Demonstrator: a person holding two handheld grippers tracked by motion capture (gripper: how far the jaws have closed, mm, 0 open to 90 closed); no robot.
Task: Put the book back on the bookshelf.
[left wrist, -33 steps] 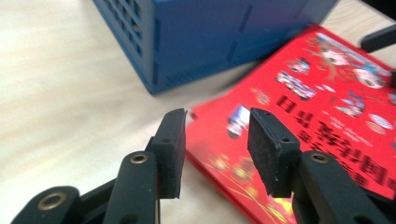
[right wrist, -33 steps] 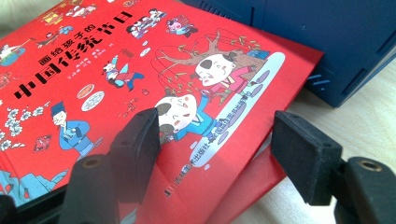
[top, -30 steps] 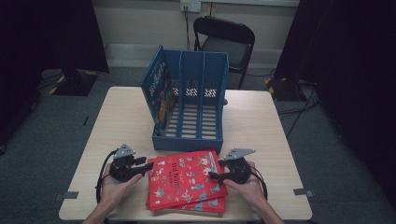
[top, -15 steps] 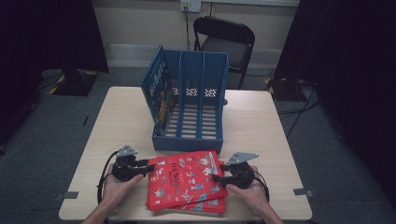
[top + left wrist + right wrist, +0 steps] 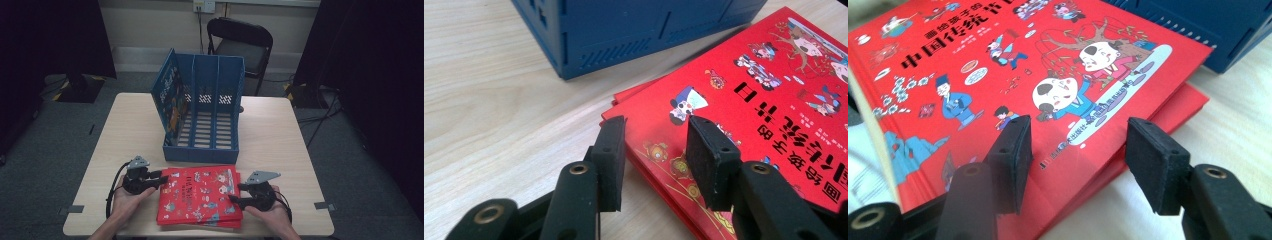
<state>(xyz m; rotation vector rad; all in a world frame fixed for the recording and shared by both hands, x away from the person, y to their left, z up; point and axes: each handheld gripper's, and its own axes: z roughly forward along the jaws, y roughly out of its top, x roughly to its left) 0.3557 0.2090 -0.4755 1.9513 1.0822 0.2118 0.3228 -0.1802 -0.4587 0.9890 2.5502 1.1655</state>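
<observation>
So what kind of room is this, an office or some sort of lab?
Probably a recording studio or lab rather than an office: black curtains hang at both sides, cables trail over the grey carpet, and one bare wooden table holds only a blue file rack and red picture books.

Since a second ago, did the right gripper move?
Yes. The right gripper slid a little toward the table's near edge, away from the blue file rack, along the red book's right side.
</observation>
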